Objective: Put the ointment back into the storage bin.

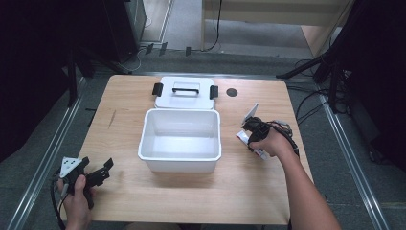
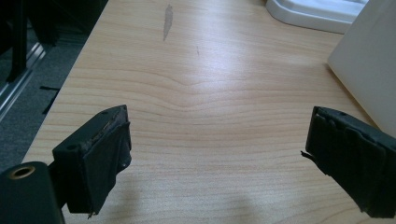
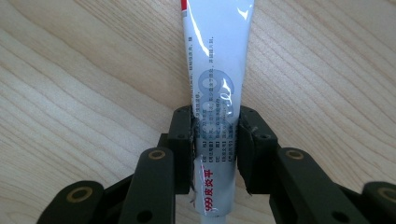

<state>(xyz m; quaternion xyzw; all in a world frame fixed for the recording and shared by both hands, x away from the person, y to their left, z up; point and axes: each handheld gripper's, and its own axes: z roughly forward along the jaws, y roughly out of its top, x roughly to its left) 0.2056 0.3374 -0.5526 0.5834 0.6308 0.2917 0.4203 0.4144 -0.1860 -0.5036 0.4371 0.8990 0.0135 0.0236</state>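
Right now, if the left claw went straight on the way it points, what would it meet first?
Probably bare table: the left claw is open over wood. The white bin stands off to one side; depth is unclear.

The counter [image 1: 191, 201] is evenly and brightly lit from above in the high view, while the room around it falls into near black. The white bin [image 1: 180, 141] casts only a soft shadow. In the right gripper view, glare streaks the glossy tube [image 3: 218, 84], its print slightly blurred. The left gripper view's near tongs [image 2: 219, 163] look soft-edged.

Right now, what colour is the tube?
White with some red, clearest in the right gripper view: tube.
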